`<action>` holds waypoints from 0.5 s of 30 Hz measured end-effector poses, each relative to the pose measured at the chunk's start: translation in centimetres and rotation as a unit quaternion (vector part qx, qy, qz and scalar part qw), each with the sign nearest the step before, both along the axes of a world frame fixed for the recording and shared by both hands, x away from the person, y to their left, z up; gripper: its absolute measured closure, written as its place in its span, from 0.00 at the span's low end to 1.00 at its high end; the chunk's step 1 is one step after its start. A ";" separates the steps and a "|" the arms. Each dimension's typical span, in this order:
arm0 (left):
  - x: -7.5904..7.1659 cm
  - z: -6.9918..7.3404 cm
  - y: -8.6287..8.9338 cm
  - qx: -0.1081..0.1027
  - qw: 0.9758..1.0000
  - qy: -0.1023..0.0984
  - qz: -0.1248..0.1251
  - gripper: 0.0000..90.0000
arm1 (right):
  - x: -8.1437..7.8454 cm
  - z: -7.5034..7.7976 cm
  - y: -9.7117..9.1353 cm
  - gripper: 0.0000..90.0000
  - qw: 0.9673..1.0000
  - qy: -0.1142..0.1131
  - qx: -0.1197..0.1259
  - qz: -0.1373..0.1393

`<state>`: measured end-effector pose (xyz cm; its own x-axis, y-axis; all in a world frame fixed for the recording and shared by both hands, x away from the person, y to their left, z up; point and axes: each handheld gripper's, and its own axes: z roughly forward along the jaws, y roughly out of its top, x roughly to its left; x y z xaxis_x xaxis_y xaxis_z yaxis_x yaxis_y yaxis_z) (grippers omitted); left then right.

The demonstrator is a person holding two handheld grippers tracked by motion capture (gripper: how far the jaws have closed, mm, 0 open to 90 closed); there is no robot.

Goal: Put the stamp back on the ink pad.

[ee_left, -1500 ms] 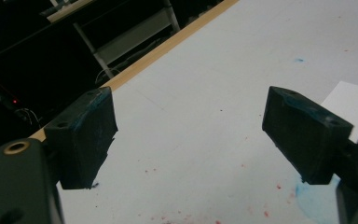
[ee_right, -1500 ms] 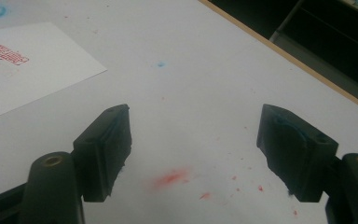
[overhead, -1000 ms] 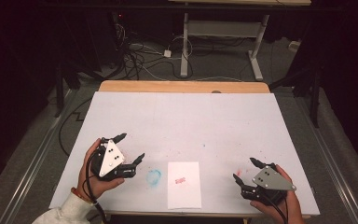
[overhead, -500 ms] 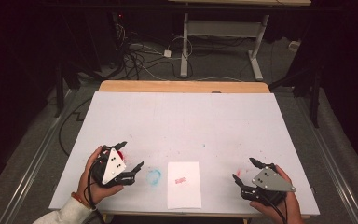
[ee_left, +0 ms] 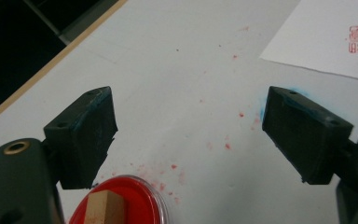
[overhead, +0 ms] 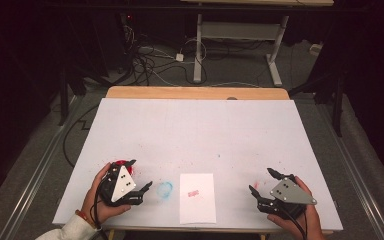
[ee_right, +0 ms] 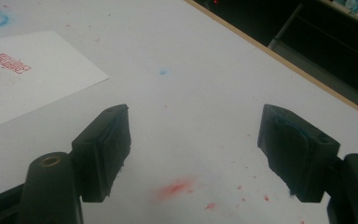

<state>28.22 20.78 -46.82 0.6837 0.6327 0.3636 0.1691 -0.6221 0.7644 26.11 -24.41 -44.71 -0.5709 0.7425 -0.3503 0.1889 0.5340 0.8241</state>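
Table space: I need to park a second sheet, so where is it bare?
The far half of the table is bare. Near edge: left gripper, red ink pad, stamped paper, right gripper.

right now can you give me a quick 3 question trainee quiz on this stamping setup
1. True or false: the left hand-held gripper has its jaws shut on the wooden stamp.
2. What does the sheet of paper carry? A) a blue ring B) a red stamp mark C) nothing
3. Fill in: the wooden stamp stands in a ___ ink pad.

Key: 1 false, the jaws stand open. 2 B. 3 red.
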 end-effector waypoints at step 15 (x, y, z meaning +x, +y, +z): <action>-0.6 -0.6 0.2 0.008 1.000 0.006 -0.001 0.19 | 0.0 0.4 -0.4 0.28 1.000 -0.016 0.005 0.000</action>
